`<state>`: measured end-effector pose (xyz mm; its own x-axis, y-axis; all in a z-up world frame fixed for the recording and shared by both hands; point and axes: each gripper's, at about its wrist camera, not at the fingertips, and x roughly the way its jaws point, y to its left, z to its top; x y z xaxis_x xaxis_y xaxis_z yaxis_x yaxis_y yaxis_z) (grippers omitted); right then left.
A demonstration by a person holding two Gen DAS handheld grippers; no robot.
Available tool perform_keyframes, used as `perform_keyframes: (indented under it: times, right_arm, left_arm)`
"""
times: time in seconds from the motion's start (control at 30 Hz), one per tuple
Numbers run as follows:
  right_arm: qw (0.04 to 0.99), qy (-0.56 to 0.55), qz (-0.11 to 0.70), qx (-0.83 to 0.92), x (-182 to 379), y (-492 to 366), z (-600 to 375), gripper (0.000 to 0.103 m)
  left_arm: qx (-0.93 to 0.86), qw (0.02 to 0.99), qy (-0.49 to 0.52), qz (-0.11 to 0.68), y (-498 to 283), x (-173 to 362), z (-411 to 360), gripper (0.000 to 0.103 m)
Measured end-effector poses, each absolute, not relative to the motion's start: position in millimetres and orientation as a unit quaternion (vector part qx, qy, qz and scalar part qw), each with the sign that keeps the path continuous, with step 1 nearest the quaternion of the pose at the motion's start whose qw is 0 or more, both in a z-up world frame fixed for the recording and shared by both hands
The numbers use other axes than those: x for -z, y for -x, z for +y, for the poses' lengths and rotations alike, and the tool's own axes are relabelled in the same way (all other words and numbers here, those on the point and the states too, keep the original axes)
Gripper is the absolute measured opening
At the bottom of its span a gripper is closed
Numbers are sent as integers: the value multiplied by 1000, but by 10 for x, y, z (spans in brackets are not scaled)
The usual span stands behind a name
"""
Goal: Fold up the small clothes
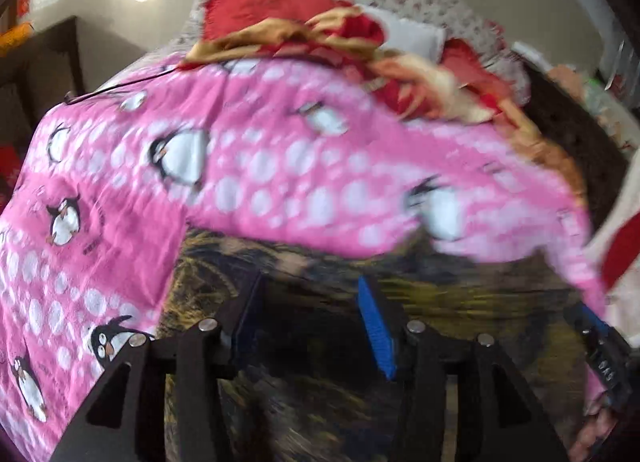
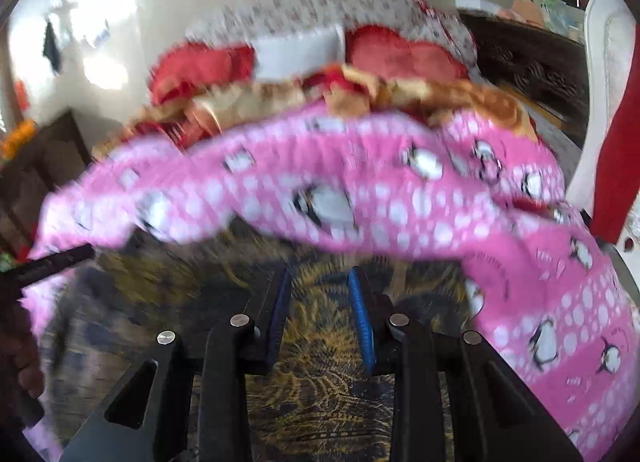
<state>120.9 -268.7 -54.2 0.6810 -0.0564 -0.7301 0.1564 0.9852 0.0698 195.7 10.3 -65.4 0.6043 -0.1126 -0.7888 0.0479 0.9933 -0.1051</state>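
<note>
The pink penguin-print cotton garment (image 1: 260,166) lies draped across the dark patterned table (image 1: 320,402) – long axis crosswise – just ahead of both tongs. Left tongs (image 1: 310,322) and right tongs (image 2: 320,314) gape empty (neither pinching cloth); each looks equally near its edge.

Each wrist view is aimed steeply down, close over the patterned surface (image 1: 460,302) — the pink penguin garment (image 1: 260,166) is shared.
</note>
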Motion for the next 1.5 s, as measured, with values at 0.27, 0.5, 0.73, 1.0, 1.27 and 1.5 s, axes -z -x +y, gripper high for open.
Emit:
perform_keyframes:
  times: [0.27,0.5,0.73,1.0,1.27,1.5]
  right_arm:
    - [912,-79,399,45,818,-1366,-2827,41]
    - [908,-83,409,37,736,-1360,-2827,43]
    - [928,-48,370,-2,265,-637,-2322,52]
    - [908,-5,419,14,880,-328,-2082,55]
    - [915,-26,402,6,901,-289,-2134,57]
    - [916,-40,399,2,894,-288,-2172,58]
  left_arm:
    - [56,893,132,426,-1942,834,497,58]
    - [66,885,44,458,-1903,627,350,71]
    - [136,882,8,452,-1047,367,42,72]
    - [110,890,-70,436,-652,793,-284,87]
    - [100,898,-53,425,-617,849,-227,94]
    - [105,898,-45,424,-631,842,-218,94]
